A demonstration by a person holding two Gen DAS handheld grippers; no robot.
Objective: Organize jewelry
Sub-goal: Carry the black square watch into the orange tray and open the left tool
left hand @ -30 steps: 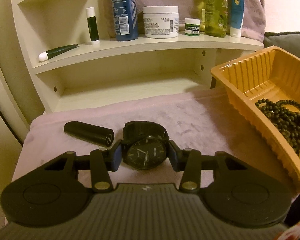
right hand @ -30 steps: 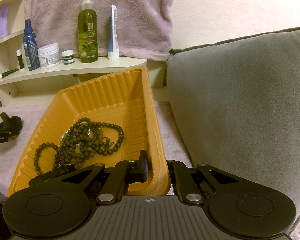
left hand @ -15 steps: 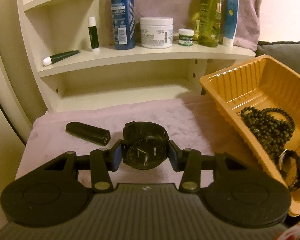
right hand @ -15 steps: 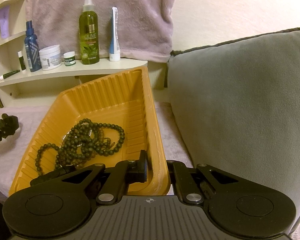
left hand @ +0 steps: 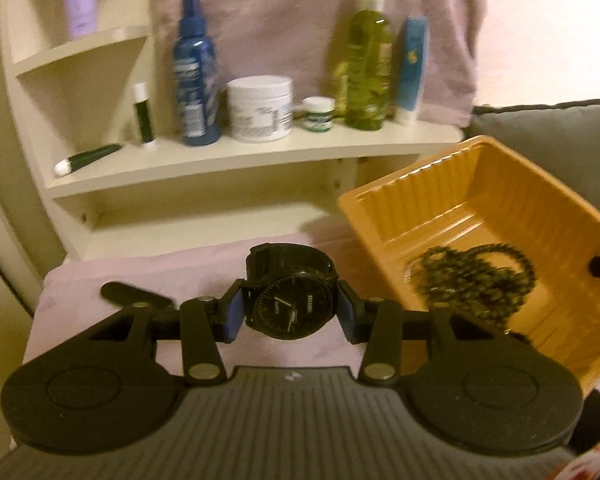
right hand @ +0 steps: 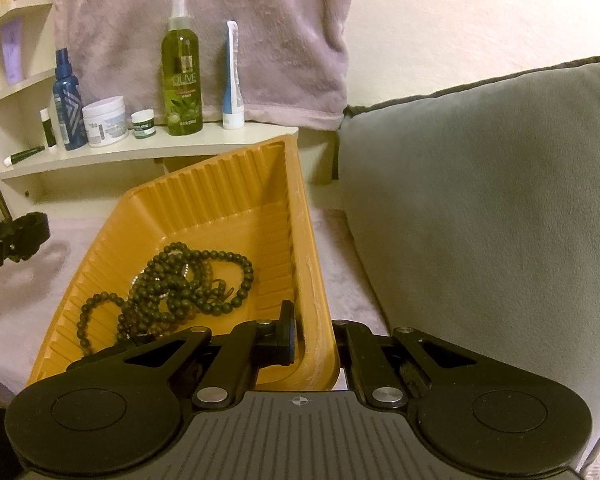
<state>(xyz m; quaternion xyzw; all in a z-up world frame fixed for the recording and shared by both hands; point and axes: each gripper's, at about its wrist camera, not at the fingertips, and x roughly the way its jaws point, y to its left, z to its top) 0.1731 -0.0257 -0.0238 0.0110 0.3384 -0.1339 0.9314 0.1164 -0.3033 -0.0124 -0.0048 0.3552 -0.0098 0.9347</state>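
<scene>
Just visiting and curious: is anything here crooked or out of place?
Yes. The orange tray sits tilted, one wall pinched by the right gripper, with the beads heaped in it. Nothing looks spilled or broken.

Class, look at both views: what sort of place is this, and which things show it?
Probably a home bedroom or dressing corner: a cream shelf of toiletries such as the green olive spray bottle, a grey cushion, and an orange ribbed plastic tray holding dark bead strands.

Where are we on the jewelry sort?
Done: bead strands already lie in the orange tray. In hand: left gripper clamps the black watch; right gripper pinches the tray's wall. Left: watch into tray; the dark item on the cloth may follow.
</scene>
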